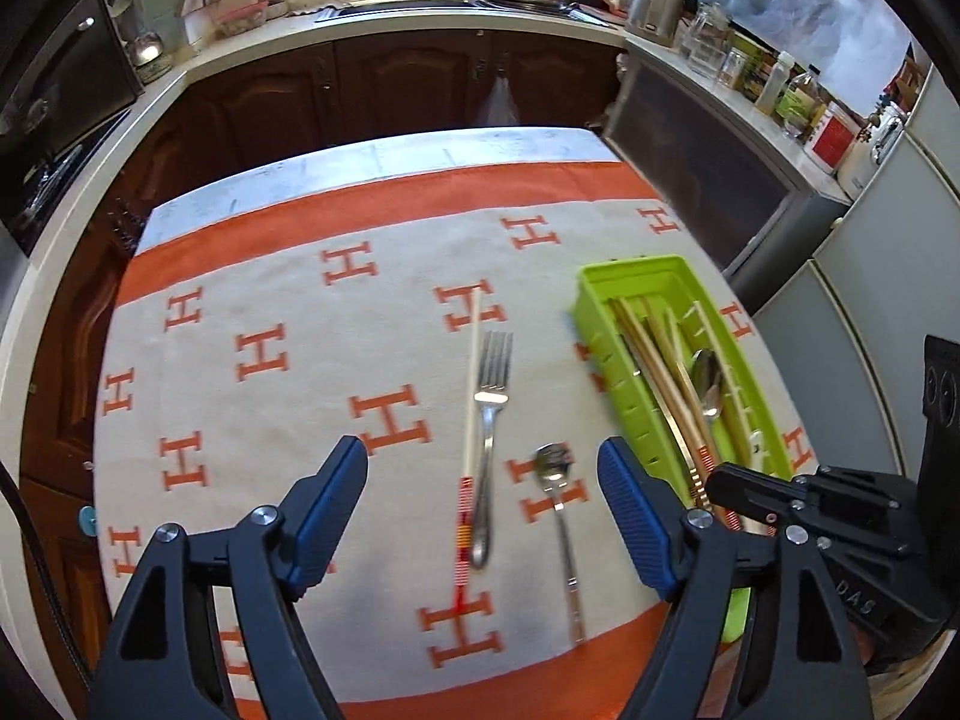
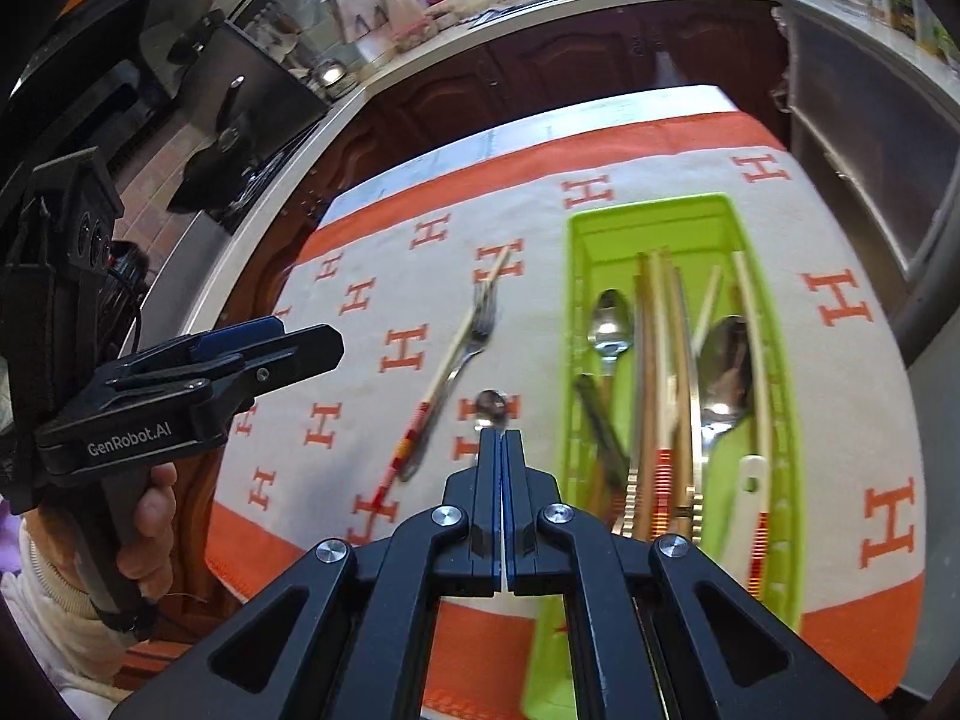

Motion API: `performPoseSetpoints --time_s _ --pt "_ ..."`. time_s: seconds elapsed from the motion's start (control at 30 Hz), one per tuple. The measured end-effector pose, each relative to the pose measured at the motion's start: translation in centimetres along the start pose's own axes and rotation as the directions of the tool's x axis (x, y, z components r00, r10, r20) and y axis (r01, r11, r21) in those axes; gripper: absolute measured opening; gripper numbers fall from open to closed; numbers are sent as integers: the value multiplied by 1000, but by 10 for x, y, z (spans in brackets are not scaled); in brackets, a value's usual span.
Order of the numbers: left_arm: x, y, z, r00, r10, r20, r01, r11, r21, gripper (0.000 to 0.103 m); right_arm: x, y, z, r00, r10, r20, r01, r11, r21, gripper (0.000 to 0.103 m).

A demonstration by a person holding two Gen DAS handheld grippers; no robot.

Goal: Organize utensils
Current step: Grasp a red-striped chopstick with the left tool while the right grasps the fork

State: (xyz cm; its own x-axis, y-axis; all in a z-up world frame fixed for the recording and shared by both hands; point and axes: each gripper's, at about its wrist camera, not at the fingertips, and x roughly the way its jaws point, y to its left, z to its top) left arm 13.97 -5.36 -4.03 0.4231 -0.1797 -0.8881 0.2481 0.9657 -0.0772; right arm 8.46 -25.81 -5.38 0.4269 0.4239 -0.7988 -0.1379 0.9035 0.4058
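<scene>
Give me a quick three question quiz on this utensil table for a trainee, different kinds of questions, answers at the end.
1. True or false: the fork already lies in the green tray.
2. Multiple choice: which utensils lie loose on the cloth? A) fork, chopstick, small spoon; B) two knives; C) a ladle only.
3. Fill in: the left hand-held gripper is ____, the right hand-held gripper is ____.

Key:
1. False; it lies on the cloth beside a chopstick.
2. A; the small spoon lies between the fork and the tray.
3. Open; shut, with nothing seen between its fingers.
</scene>
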Motion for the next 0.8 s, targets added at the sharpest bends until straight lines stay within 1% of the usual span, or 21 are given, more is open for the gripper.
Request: performPoseSetpoints --time_s 0.13,0.2,0.27,0.33,0.4,0.47,0.53,0.57,0.67,0.8 --pt "9 15 -9 1000 2 -27 -2 1000 9 76 19 18 5 999 26 -46 -26 1000 0 1" --pt "20 22 -14 999 -14 -51 15 1000 11 67 29 24 10 997 39 -65 -39 999 2 1" --pt "35 25 -21 996 -36 -79 36 999 1 63 41 29 15 996 46 -82 -46 999 11 1" --pt "52 26 -27 993 -46 -104 46 999 -10 56 53 29 21 994 49 -93 -47 999 26 1" --pt "72 29 -30 988 -60 -139 56 998 -31 43 63 26 27 993 57 -102 -52 997 49 1" --pt "89 31 -31 982 -82 -171 73 996 -56 34 71 22 34 993 61 -105 -53 996 69 1" --pt "105 33 -31 976 -101 -195 87 993 -78 31 78 21 38 993 55 -107 -46 996 81 1" --pt "111 32 -30 974 -104 -202 90 993 -79 28 79 19 39 993 54 -108 -45 995 84 1" --pt "115 26 -25 979 -83 -185 76 996 -41 26 85 17 41 992 51 -115 -41 995 87 1" --pt "121 20 -16 985 -19 -173 17 1000 -13 25 96 16 43 990 48 -133 -36 995 94 1"
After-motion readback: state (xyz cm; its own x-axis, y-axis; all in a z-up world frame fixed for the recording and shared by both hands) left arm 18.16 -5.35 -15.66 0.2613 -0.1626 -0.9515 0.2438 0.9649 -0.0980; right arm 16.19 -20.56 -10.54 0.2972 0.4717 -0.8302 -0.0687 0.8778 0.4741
